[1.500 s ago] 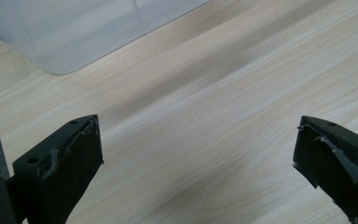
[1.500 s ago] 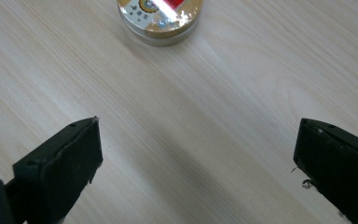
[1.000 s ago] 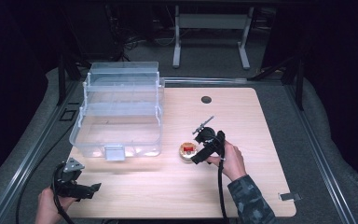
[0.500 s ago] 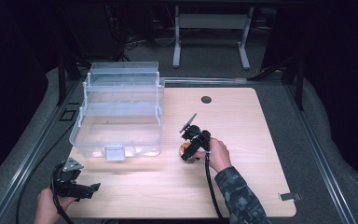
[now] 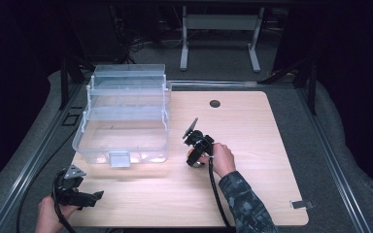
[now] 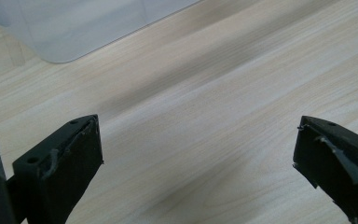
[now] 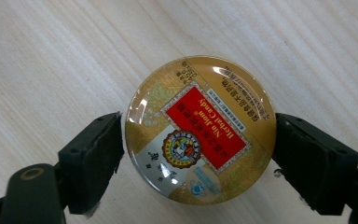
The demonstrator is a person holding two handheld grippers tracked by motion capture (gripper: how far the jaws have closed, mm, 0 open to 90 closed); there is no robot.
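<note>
A round gold candy tin (image 7: 200, 130) with a red label lies flat on the wooden table (image 5: 267, 150). My right gripper (image 7: 198, 156) points down over it, one jaw pressed against each side of the tin's rim. In the high view the right gripper (image 5: 194, 158) stands at the table's middle, just right of the clear box, and covers most of the tin (image 5: 190, 154). My left gripper (image 5: 95, 196) rests low at the table's front left corner, open, with only bare wood between its jaws (image 6: 196, 154).
A large clear plastic organiser box (image 5: 121, 121) with stepped tiers stands at the table's left back; its corner (image 6: 74, 23) shows in the left gripper view. A dark cable hole (image 5: 215, 103) sits near the far edge. A small metal clip (image 5: 301, 204) lies front right.
My right gripper has moved left and down onto the tin, which now sits between its jaws. The left gripper has stayed put.
</note>
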